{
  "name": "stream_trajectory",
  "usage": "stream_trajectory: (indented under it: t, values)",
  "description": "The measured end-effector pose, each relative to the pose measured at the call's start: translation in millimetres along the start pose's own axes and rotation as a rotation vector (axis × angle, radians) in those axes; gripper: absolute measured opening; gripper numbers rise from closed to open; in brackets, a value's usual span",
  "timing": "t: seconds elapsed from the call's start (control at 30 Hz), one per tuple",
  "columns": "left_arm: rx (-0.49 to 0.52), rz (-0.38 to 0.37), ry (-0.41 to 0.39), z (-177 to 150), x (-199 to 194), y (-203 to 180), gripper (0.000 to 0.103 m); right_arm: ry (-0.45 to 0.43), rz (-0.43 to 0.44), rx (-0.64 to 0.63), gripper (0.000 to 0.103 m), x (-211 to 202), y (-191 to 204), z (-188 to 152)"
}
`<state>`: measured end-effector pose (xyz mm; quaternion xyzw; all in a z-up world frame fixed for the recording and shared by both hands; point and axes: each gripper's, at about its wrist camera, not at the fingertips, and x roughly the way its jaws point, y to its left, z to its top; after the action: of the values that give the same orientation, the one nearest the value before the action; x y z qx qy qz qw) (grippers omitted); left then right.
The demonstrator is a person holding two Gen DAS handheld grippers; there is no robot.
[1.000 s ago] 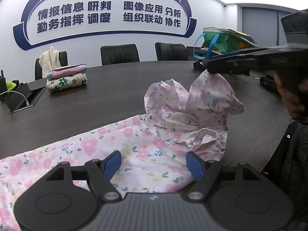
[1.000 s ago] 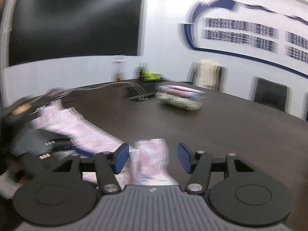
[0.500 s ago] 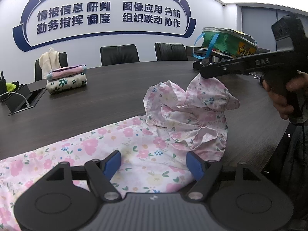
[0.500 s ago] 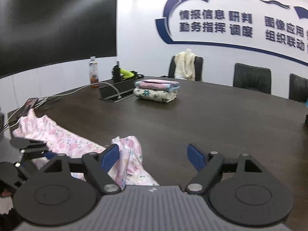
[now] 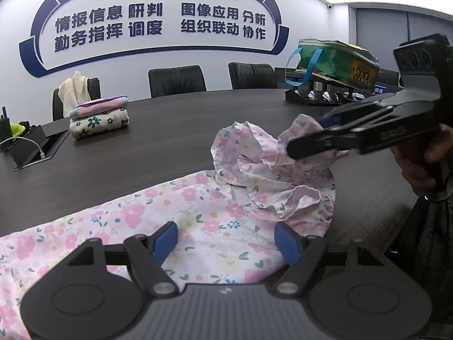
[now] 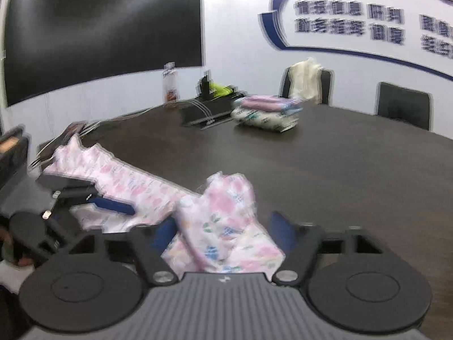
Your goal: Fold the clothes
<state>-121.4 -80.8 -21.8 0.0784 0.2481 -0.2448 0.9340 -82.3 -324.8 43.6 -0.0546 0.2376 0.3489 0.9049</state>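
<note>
A pink floral garment [image 5: 198,212] lies stretched along the near edge of the dark table [image 5: 141,155]. Its right end is bunched up into a ruffled heap. My left gripper [image 5: 226,238] hovers open just above the flat part, nothing between its pads. My right gripper [image 5: 303,133] reaches in from the right, held by a hand [image 5: 419,167], with its fingers around the top of the heap. In the blurred right wrist view the bunched cloth [image 6: 220,215] fills the gap of the right gripper [image 6: 222,232]. Its jaws are closing but still stand wide. The left gripper [image 6: 93,198] shows there at the left.
A stack of folded clothes [image 5: 99,119] sits at the far left of the table beside an open cable box [image 5: 31,147]. A green bag [image 5: 334,62] rests on a stand at the far right. Black chairs [image 5: 175,80] line the far side; bare tabletop lies between.
The right gripper has come down onto the bunched end, and the cloth now sits between its jaws. The heap's top has sunk a little. The left gripper has not moved.
</note>
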Motion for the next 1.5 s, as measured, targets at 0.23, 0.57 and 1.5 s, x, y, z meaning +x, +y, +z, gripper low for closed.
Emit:
stream_trajectory:
  t: [0.23,0.57,1.5]
  values:
    - [-0.005,0.005,-0.001,-0.2,-1.3,-0.5,0.074,0.098,0.217,-0.074,0.024,11.1,16.1,10.6]
    - [-0.007,-0.009,-0.007,-1.0,-0.9,2.7,0.074,-0.084,0.097,-0.083,0.080,-31.0,0.1,21.8]
    - [-0.012,-0.024,-0.022,-2.3,0.0,3.8,0.076,-0.088,-0.394,0.372,0.062,-35.2,37.5,-17.2]
